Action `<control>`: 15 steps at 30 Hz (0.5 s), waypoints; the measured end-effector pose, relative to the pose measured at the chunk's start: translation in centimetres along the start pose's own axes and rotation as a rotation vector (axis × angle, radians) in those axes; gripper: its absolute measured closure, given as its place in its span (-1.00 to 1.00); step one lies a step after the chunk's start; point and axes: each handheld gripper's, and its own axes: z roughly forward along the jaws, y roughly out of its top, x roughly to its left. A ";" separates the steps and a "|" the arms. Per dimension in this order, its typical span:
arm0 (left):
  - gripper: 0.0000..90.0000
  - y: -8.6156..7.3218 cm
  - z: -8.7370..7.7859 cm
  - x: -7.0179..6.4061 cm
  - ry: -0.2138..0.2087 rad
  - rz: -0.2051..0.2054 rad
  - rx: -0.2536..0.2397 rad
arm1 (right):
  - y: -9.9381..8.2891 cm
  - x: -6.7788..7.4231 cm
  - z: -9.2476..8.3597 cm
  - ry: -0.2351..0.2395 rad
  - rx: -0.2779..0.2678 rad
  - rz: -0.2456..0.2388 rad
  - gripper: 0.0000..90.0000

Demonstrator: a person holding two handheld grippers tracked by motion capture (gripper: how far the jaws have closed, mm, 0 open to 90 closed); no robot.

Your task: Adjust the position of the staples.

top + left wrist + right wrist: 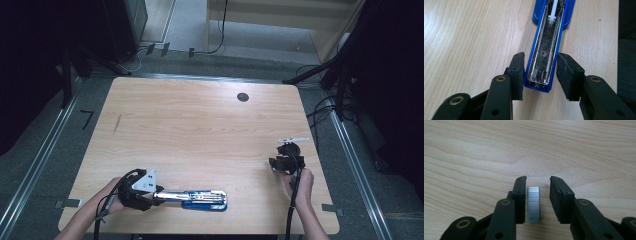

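We see a wooden table (200, 125) from above, with two hands coming in from the bottom of the frame. In the lower left of the high view, the left gripper (162, 196) points to the right and holds one end of a blue stapler (205, 200), which lies flat on the table near the bottom edge, a little left of the middle. The stapler is open, and we can see the long shiny metal tray inside it. In the left gripper view, the stapler (546, 50) runs from the middle of the frame up to the top, and the left gripper (541, 75) has its two black pads on the blue sides of the near end, pinching it. In the lower right of the high view, the right gripper (280, 164) points down at the table, well apart from the stapler. In the right gripper view, a small silver strip of staples (533, 205) lies on the wood in the lower middle of the frame. The right gripper (537, 200) sits around it: one pad touches the strip, and the other pad stands a little way off, so the jaws are partly spread.
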 end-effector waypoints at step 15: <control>0.34 0.0 0.0 0.0 0.000 0.001 0.001 | -0.1 0.3 0.5 -0.003 0.017 -0.023 0.76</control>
